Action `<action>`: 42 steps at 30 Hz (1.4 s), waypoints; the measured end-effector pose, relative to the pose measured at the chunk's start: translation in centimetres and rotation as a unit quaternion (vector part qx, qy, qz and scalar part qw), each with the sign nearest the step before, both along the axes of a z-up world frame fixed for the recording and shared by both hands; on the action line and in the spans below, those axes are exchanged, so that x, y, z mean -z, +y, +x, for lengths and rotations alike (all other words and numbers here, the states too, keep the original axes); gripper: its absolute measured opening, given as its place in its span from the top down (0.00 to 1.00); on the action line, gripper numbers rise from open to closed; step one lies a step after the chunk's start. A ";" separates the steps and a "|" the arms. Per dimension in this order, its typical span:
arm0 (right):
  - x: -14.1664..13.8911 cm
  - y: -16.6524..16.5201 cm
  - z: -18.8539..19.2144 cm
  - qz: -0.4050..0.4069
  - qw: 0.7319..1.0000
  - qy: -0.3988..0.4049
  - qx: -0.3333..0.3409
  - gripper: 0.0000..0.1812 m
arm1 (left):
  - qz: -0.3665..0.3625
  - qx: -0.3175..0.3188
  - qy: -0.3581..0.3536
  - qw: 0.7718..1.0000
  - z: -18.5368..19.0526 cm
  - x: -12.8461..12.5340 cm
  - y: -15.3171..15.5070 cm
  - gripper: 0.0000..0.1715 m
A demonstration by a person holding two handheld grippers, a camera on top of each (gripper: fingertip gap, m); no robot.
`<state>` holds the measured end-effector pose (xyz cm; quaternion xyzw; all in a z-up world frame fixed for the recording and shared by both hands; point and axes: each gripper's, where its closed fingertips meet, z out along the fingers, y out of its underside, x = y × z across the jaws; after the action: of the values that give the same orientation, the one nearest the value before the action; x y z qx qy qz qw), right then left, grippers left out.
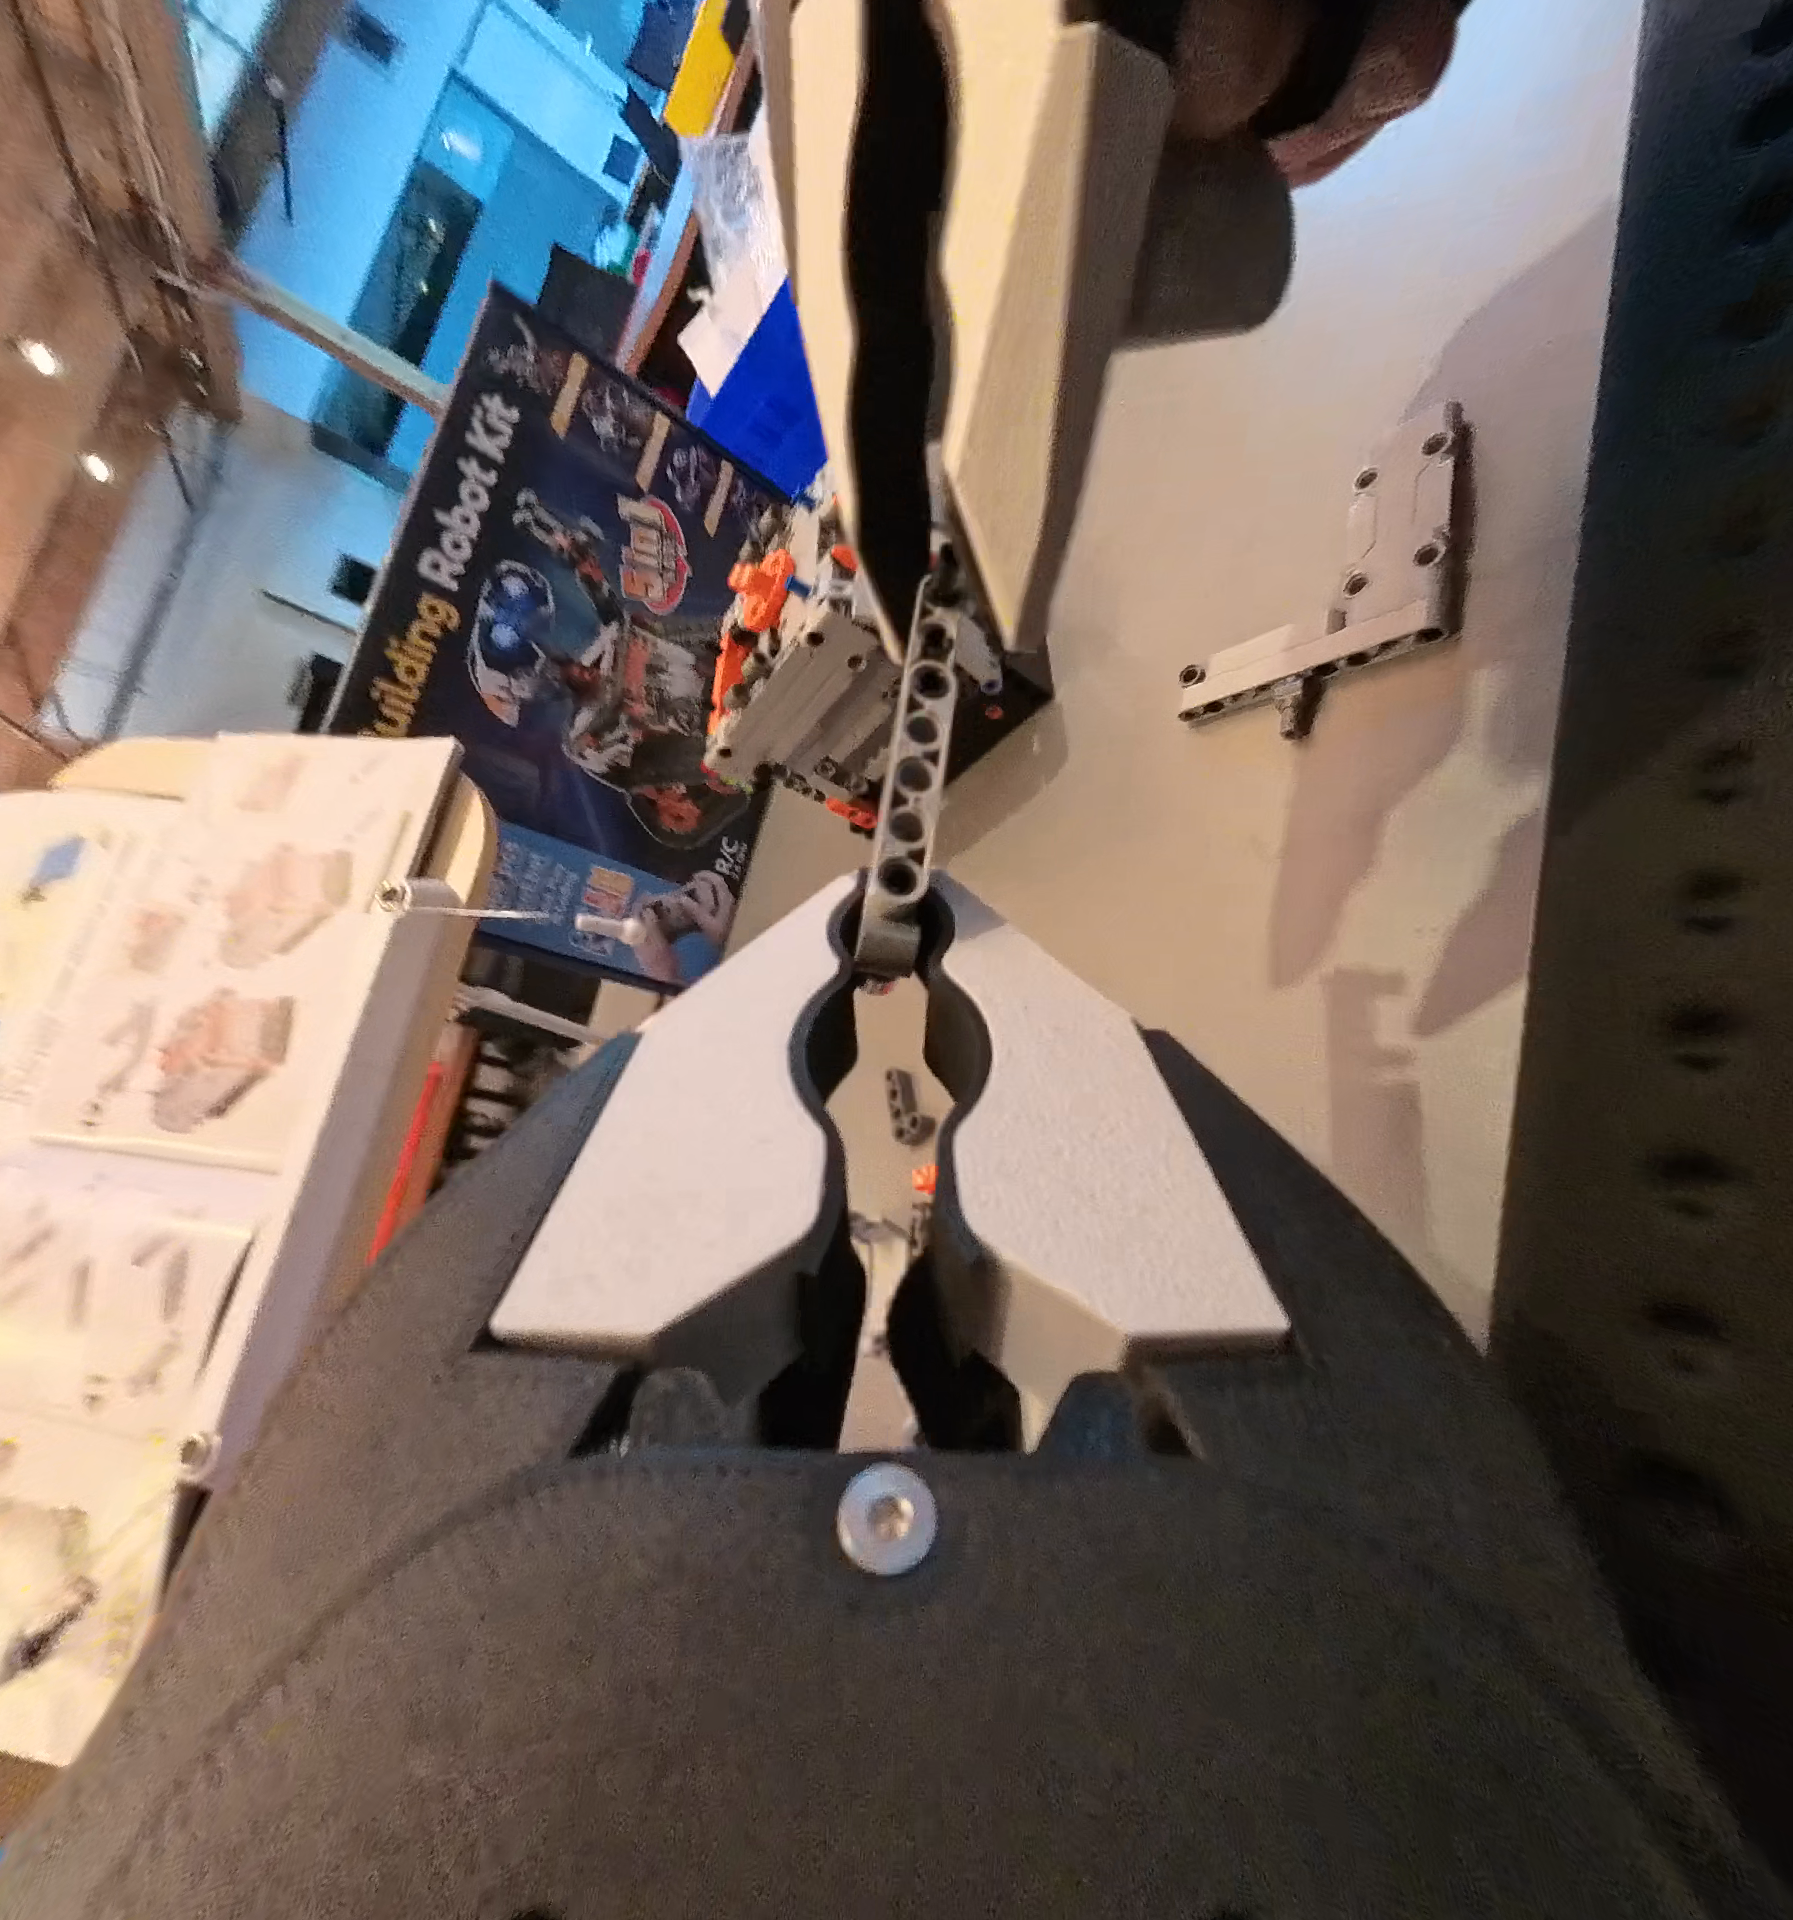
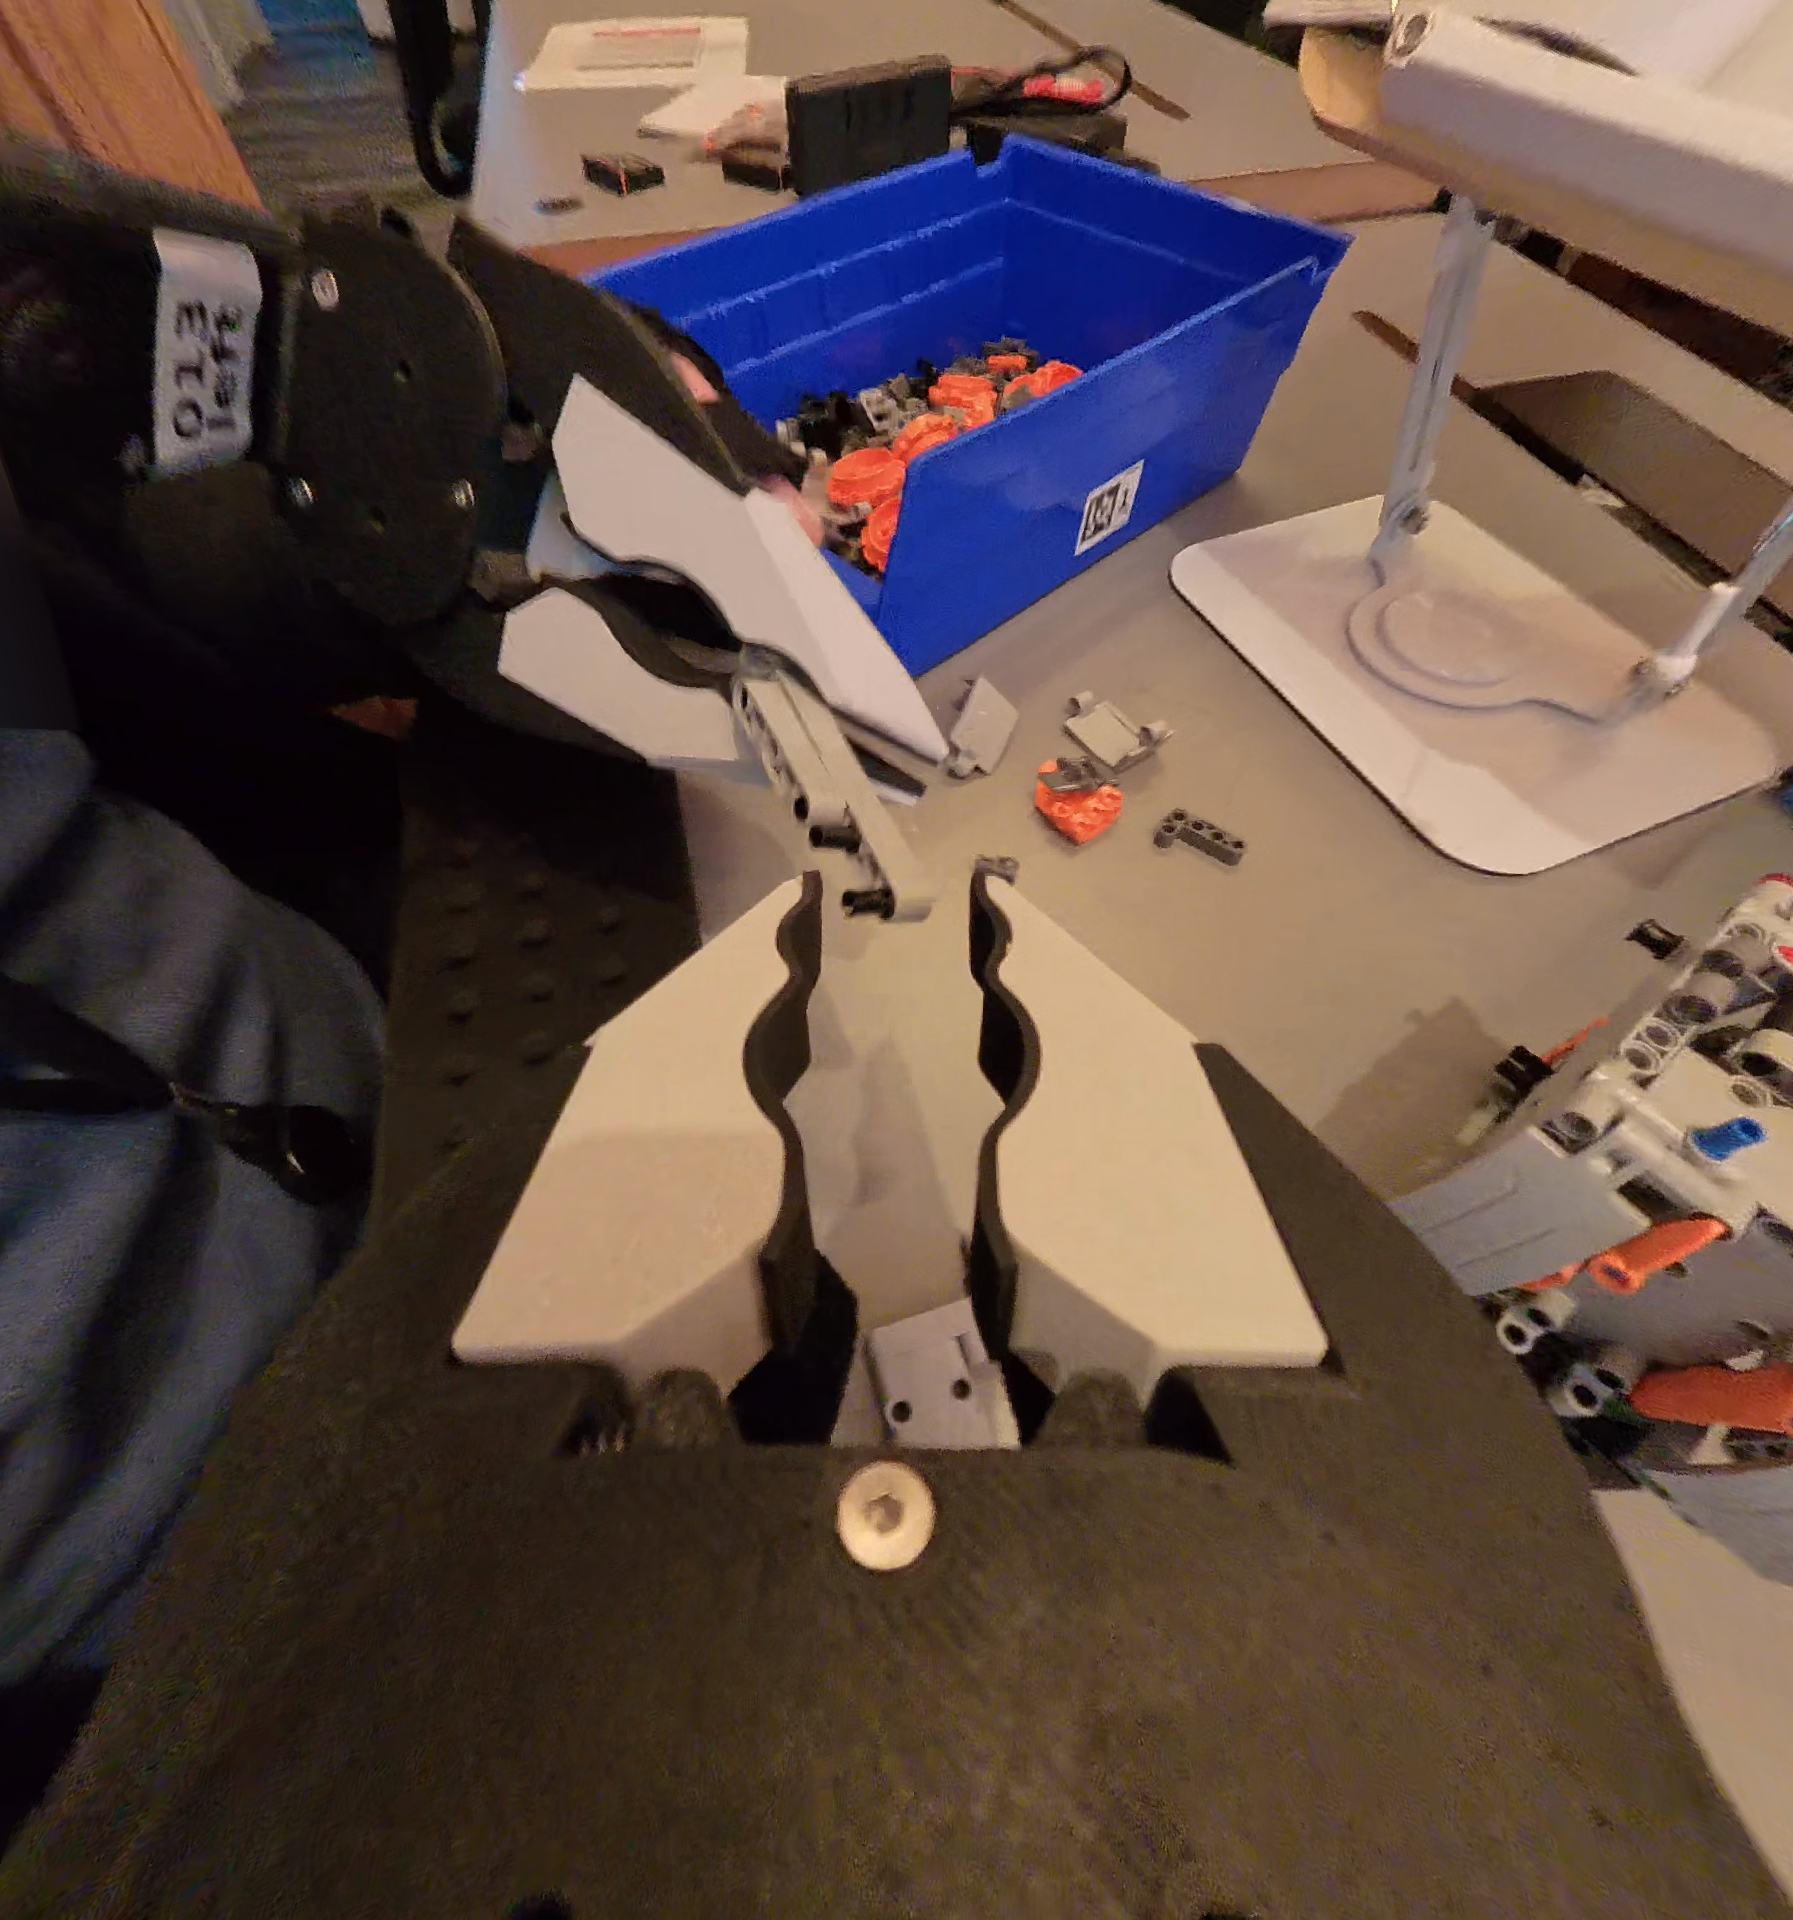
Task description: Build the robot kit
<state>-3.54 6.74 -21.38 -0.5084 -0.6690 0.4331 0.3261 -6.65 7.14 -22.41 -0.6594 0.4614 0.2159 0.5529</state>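
The long grey plastic beam with a row of holes point(image 1: 913, 769) is clamped at one end by the left gripper point(image 1: 887, 935), its length running straight toward the right gripper point(image 2: 897, 883), whose jaws stand apart around the beam's free end point(image 2: 892, 883), above the grey desk point(image 2: 1287, 935).

The instruction booklet point(image 1: 123, 1039) is blurred, and the grey-orange brick model point(image 2: 1692, 1226) is cut off by the right edge.

In the right wrist view the bin point(image 2: 1027, 416) sits far, the stand base point(image 2: 1474, 686) to its right — loose pieces point(image 2: 1079, 800) between, the model point(image 2: 1692, 1195) near right.
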 end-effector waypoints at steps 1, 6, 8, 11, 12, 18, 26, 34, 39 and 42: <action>-0.1 -0.1 0.2 -0.011 1.000 0.005 -0.001 0.87 | 0.005 0.006 0.011 1.000 0.4 0.0 -0.1 0.98; 0.7 -1.0 1.0 -0.021 0.999 -0.016 -0.019 0.92 | -0.001 0.021 0.036 0.999 1.1 0.9 -0.3 0.98; 1.0 -1.0 1.1 -0.017 1.000 -0.019 -0.016 0.92 | -0.009 0.023 0.033 0.999 1.2 1.2 -0.2 0.98; 0.9 -1.0 1.3 0.016 1.000 0.001 -0.006 0.92 | -0.040 0.036 -0.003 0.999 1.6 1.6 -0.3 0.95; 0.9 -0.9 1.4 0.027 1.000 0.006 -0.001 0.93 | -0.059 0.046 -0.024 0.997 1.9 1.9 -0.4 0.90; 1.0 0.0 2.0 0.095 0.995 0.023 0.015 0.93 | -0.213 0.118 -0.229 0.943 3.2 2.0 -1.6 0.79; 1.0 0.2 1.8 0.142 0.989 0.041 0.014 0.93 | -0.303 0.168 -0.374 0.860 4.0 1.0 -2.3 0.89; 1.5 0.2 1.4 0.174 0.984 0.033 0.016 0.93 | -0.291 0.162 -0.377 0.865 3.6 0.5 -2.1 0.91; 1.4 0.3 1.4 0.169 0.985 0.038 0.023 0.92 | -0.286 0.156 -0.369 0.870 3.5 0.5 -2.0 0.91; 1.1 0.2 1.5 0.148 0.988 0.049 0.023 0.92 | -0.250 0.165 -0.339 0.892 3.6 -0.1 -2.0 0.91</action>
<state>-2.08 6.95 -22.45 -0.4479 -0.6973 0.3464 0.4394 -3.01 5.10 -22.28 -0.7232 0.3869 -0.2373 0.5206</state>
